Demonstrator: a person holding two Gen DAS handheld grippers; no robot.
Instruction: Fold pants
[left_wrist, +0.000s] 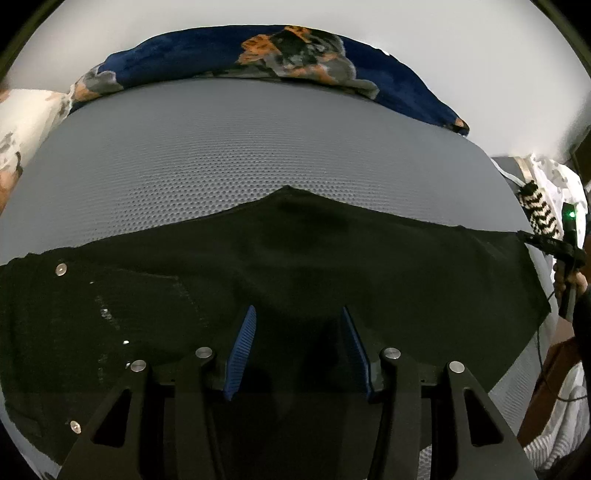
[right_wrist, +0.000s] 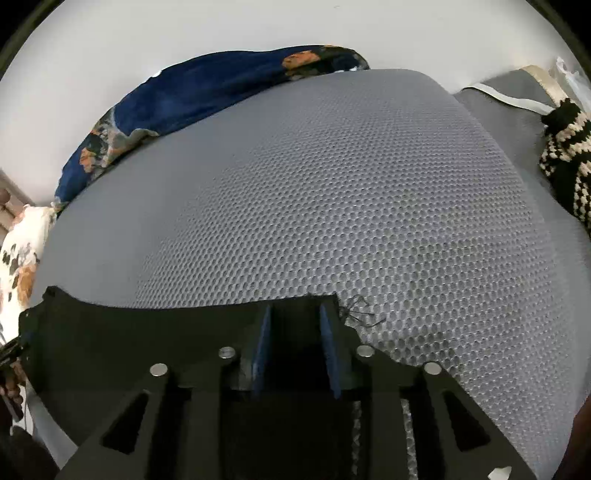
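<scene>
Grey honeycomb-mesh mattress (left_wrist: 236, 162) fills both views, its far edge bordered by a navy plush blanket with orange and grey print (left_wrist: 229, 55). Black woven pants (left_wrist: 332, 258) lie spread across the near part of the mattress, silver rivets showing at the left end. A black-and-cream zigzag knit item (right_wrist: 569, 158) sits at the mattress's right edge. Left gripper (left_wrist: 297, 317): blue-padded fingers spread, hovering over the pants with dark cloth between them; contact cannot be confirmed. Right gripper (right_wrist: 295, 314): fingers set apart astride the frayed corner of the pants; whether they pinch it cannot be told.
</scene>
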